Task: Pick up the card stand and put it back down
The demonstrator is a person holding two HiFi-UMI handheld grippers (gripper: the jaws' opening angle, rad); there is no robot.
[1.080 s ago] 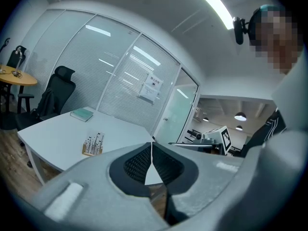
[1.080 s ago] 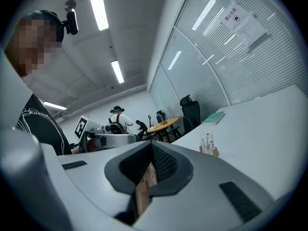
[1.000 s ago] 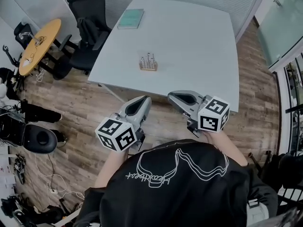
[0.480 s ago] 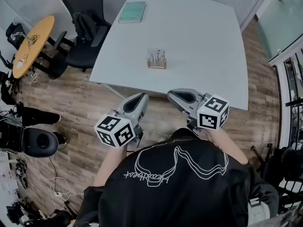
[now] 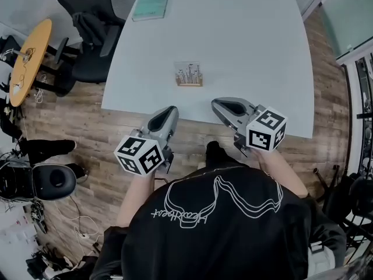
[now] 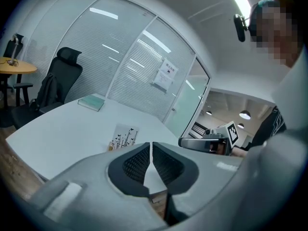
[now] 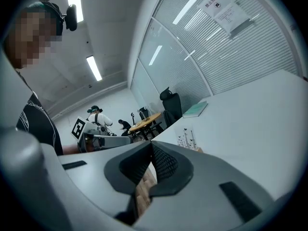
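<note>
The card stand [image 5: 189, 74], a clear upright card with black print on a small wooden base, stands on the white table [image 5: 245, 45] near its front edge. It also shows in the left gripper view as the card stand [image 6: 123, 137] and in the right gripper view as the card stand [image 7: 188, 139]. My left gripper [image 5: 169, 111] is shut and empty, hovering just short of the table's front edge, left of the stand. My right gripper [image 5: 217, 102] is shut and empty at the table's front edge, right of the stand. Neither touches it.
A teal book [image 5: 151, 4] lies at the table's far left. A black office chair [image 5: 87, 22] stands at the table's left side, with a round wooden table [image 5: 26, 60] beyond it. Wooden floor [image 5: 87, 127] lies below my grippers. Glass partitions stand behind the table.
The view has moved forward: the table and card stand sit closer to me, and both grippers have come up to the table's front edge. Both stay shut.
</note>
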